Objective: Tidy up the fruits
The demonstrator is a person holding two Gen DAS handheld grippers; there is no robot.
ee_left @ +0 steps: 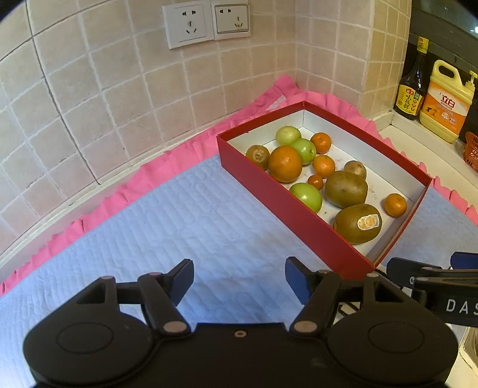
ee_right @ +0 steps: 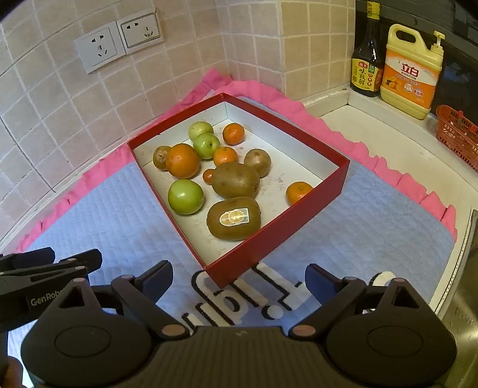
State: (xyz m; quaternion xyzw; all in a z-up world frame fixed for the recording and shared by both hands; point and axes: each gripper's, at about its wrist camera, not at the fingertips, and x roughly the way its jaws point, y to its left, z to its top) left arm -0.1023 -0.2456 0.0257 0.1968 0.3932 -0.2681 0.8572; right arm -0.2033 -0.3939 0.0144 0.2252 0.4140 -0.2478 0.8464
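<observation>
A red box [ee_left: 269,185] [ee_right: 269,241] with a white inside sits on a blue quilted mat [ee_left: 167,226] [ee_right: 119,215]. It holds several fruits: a large orange [ee_left: 284,163] [ee_right: 182,160], small tangerines, green apples [ee_left: 306,196] [ee_right: 185,196] and brown kiwis, one with a sticker [ee_left: 358,223] [ee_right: 234,218]. My left gripper [ee_left: 237,279] is open and empty above the mat, left of the box's near corner. My right gripper [ee_right: 239,280] is open and empty just before the box's near corner. Each gripper shows at the edge of the other's view.
Tiled walls with two sockets [ee_left: 206,22] [ee_right: 119,41] stand behind the box. A dark sauce bottle [ee_left: 410,86] [ee_right: 367,56], a yellow detergent jug [ee_left: 446,101] [ee_right: 410,71] and a red basket [ee_right: 457,131] sit on the white counter at the right. A pink cloth [ee_left: 167,161] edges the mat.
</observation>
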